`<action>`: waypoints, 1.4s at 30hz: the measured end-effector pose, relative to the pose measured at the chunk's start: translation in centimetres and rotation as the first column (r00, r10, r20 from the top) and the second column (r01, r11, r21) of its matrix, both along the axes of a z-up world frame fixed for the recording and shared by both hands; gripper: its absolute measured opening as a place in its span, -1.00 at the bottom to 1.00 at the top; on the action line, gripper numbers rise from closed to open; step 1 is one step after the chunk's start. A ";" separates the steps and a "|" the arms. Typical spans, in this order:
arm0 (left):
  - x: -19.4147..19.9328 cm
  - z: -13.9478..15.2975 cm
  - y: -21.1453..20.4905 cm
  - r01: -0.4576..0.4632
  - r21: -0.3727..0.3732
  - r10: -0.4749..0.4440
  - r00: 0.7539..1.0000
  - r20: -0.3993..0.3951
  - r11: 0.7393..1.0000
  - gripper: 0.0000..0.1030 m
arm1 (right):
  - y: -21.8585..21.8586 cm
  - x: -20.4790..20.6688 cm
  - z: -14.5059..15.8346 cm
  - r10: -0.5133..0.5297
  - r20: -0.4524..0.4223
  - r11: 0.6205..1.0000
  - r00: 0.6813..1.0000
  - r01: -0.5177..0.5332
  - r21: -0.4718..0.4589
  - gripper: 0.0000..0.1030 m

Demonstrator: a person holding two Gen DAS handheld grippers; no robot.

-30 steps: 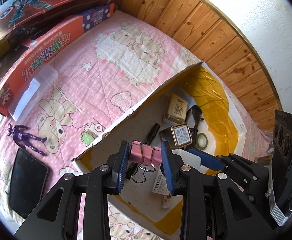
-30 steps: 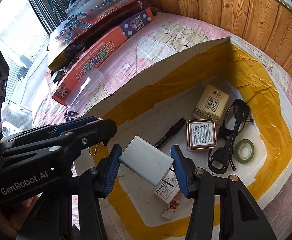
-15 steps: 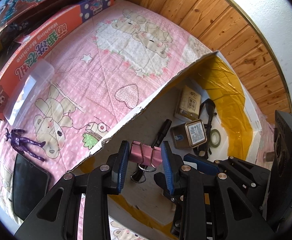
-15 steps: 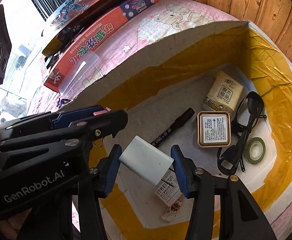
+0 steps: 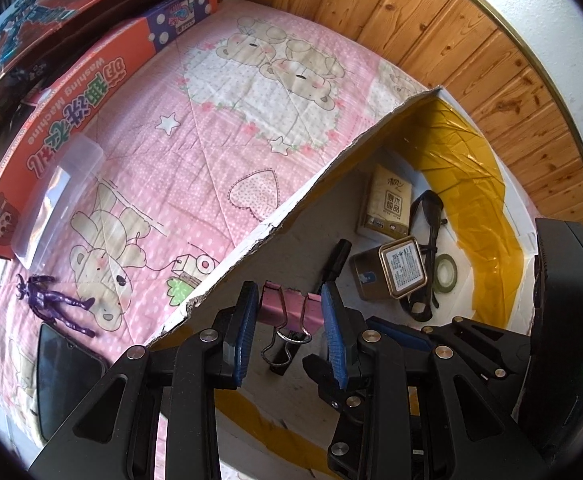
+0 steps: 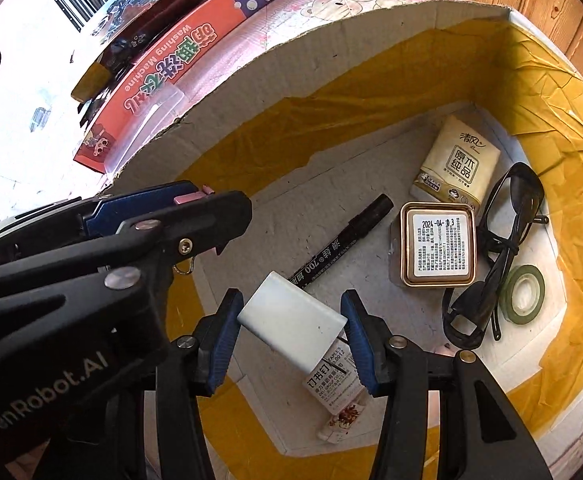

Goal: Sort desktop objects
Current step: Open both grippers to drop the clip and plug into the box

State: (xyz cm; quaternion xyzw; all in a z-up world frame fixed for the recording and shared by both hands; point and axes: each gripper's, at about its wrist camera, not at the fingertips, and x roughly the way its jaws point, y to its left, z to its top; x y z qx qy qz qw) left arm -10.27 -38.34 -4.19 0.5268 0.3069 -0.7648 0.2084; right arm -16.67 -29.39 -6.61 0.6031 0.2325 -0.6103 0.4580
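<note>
My left gripper (image 5: 289, 320) is shut on a pink binder clip (image 5: 285, 306) and holds it over the near wall of a white cardboard box (image 5: 331, 160) lined with yellow tape. My right gripper (image 6: 291, 330) is shut on a white rectangular block (image 6: 291, 322) above the box floor (image 6: 311, 216). In the box lie a black marker (image 6: 343, 240), a square tin (image 6: 437, 246), a tissue pack (image 6: 457, 164), black glasses (image 6: 495, 252), a green tape roll (image 6: 523, 294) and a staples box (image 6: 333, 376). The left gripper also shows in the right wrist view (image 6: 195, 200).
On the pink bear-print cloth (image 5: 211, 128) outside the box lie a purple figure (image 5: 53, 304), a black phone (image 5: 65, 372) and a clear plastic case (image 5: 57, 196). Orange and dark toy boxes (image 5: 83, 96) stand at the far left. A wooden wall (image 5: 451, 40) runs behind.
Both grippers have moved closer to the box and lower, each keeping its hold. The box contents look larger in both views.
</note>
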 end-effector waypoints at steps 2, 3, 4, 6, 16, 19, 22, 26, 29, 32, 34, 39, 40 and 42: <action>-0.1 -0.2 -0.1 -0.009 0.001 0.009 1.000 0.009 1.000 -0.35 | 0.1 -0.2 -0.1 -0.009 0.007 1.000 1.000 0.009 -0.003 0.02; -0.2 -0.2 -0.1 -0.007 -0.002 0.007 1.000 0.013 1.000 -0.34 | 0.1 -0.3 -0.2 -0.013 0.017 1.000 1.000 0.013 0.000 0.02; -0.2 -0.2 -0.1 -0.004 -0.003 0.004 1.000 0.020 1.000 -0.31 | 0.1 -0.4 -0.2 -0.016 0.026 1.000 1.000 0.016 0.003 0.03; -0.3 -0.2 -0.1 -0.001 -0.002 0.001 1.000 0.026 1.000 -0.31 | 0.3 -0.5 -0.1 -0.022 0.024 1.000 0.999 0.022 0.002 0.03; 0.2 0.5 -0.4 -0.020 0.024 0.020 1.000 0.007 1.000 -0.19 | 1.9 -0.9 1.5 -0.051 0.035 0.998 0.998 0.051 -0.027 0.11; 0.5 1.0 -0.4 -0.028 0.017 0.028 1.000 0.008 0.999 -0.11 | 2.6 -0.9 1.9 -0.052 0.042 0.998 0.998 0.054 -0.036 0.12; 1.0 1.5 -0.2 -0.027 0.005 0.027 1.000 0.010 1.000 -0.11 | 3.1 -0.7 2.4 -0.053 0.043 0.998 0.998 0.055 -0.041 0.12; 1.9 2.6 0.4 -0.029 -0.025 0.029 1.000 0.011 0.999 -0.11 | 3.8 -1.1 3.3 -0.046 0.035 0.997 0.998 0.048 -0.056 0.14; 2.5 3.6 1.2 -0.024 -0.052 0.025 1.000 0.005 0.998 -0.11 | 4.5 -0.6 4.1 -0.031 0.009 0.997 0.999 0.031 -0.063 0.18; 3.1 4.9 2.4 -0.009 -0.088 0.009 1.000 0.002 0.996 -0.11 | 5.1 0.1 4.9 -0.013 -0.039 0.998 0.999 0.010 -0.065 0.18; 3.4 5.7 3.5 0.006 -0.117 -0.005 1.000 0.002 0.993 -0.11 | 6.1 0.2 5.8 -0.003 -0.066 0.998 0.998 -0.002 -0.068 0.18; 4.4 7.9 5.7 0.016 -0.166 -0.018 1.000 -0.012 0.986 -0.04 | 7.8 1.2 7.7 0.021 -0.181 0.997 0.983 -0.034 -0.070 0.19; 4.6 8.2 6.1 0.020 -0.165 -0.022 1.000 -0.016 0.986 -0.03 | 8.2 1.5 8.1 0.027 -0.212 0.997 0.977 -0.042 -0.067 0.19; 4.9 8.8 7.0 0.031 -0.159 -0.035 0.999 -0.026 0.987 -0.03 | 8.8 1.9 8.6 0.033 -0.271 0.997 0.962 -0.051 -0.060 0.19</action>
